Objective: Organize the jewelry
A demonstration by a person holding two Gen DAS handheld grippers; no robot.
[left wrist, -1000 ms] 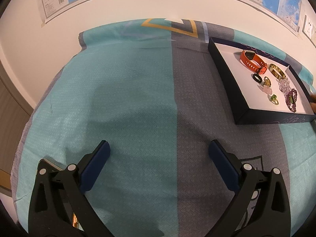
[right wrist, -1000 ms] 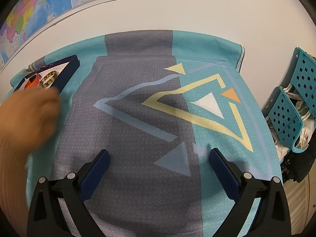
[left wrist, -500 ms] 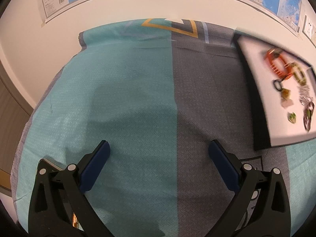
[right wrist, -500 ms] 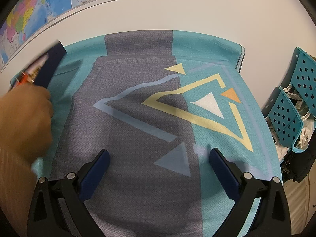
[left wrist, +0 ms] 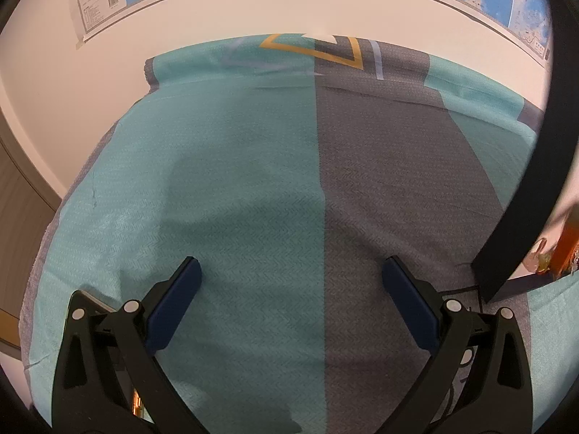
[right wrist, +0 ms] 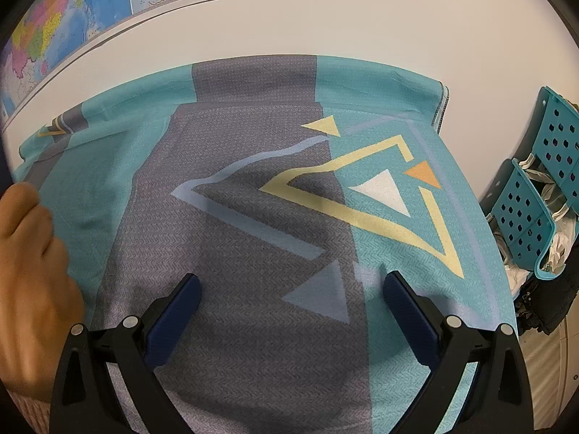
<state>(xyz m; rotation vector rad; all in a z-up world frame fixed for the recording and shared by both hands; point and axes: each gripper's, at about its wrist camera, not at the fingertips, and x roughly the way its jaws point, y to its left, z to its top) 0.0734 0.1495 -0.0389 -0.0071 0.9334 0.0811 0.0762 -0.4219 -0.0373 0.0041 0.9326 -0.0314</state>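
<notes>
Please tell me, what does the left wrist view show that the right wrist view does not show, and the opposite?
Only the left wrist view shows the tilted dark tray at the right edge, with an orange item at its low end. Only the right wrist view shows a bare hand at the left and teal baskets at the right. Both show the patterned cloth, a wall map, and an open, empty gripper: left gripper, right gripper.

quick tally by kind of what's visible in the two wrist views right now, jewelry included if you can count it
Grippers: 2, left gripper and right gripper, both open
Bare hand: 1
Dark tray, tipped steeply up: 1
Patterned cloth: 1
Teal baskets: 2
Jewelry: an orange piece and small bits at the frame edge, too cut off to count
Total: 7, plus jewelry
</notes>
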